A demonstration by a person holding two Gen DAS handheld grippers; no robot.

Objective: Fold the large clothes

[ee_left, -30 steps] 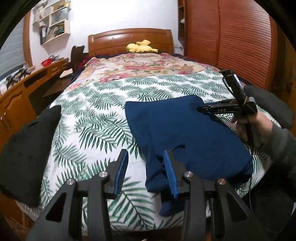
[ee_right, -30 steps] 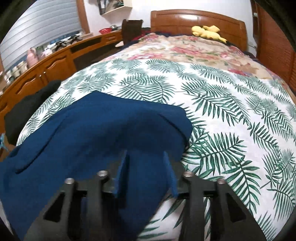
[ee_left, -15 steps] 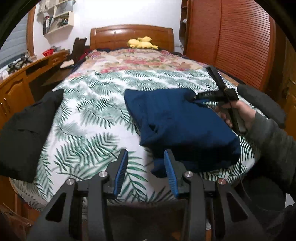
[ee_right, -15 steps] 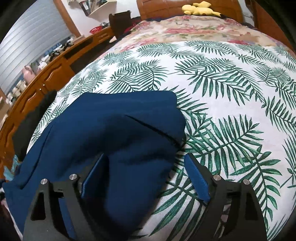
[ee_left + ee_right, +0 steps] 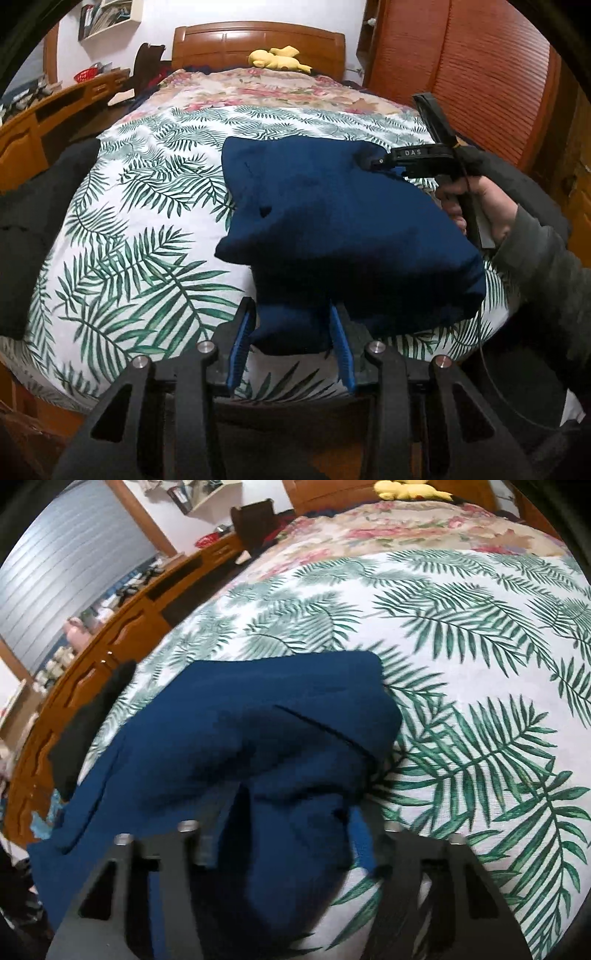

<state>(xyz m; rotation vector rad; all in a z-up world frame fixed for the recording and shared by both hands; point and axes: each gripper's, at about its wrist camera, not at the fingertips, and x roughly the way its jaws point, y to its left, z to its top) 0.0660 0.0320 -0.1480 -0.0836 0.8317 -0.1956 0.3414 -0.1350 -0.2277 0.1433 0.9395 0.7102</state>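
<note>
A navy blue garment (image 5: 340,218) lies partly folded on the palm-leaf bedspread (image 5: 147,236). My left gripper (image 5: 291,332) is open, its blue pads on either side of the garment's near hanging edge. In the left wrist view my right gripper (image 5: 369,162) rests on the garment's far right corner. In the right wrist view the right gripper (image 5: 291,827) straddles a raised fold of the garment (image 5: 258,746); its fingers are blurred and partly hidden by cloth, and the jaws stand apart.
A black garment (image 5: 33,229) lies on the bed's left edge. A wooden desk (image 5: 44,110) runs along the left. A wooden wardrobe (image 5: 480,74) stands on the right. A yellow plush toy (image 5: 277,59) sits by the headboard.
My left gripper has moved forward, and its open pads now flank the garment's near edge. My right gripper opened over a fold, then narrowed around it as the cloth bunched up.
</note>
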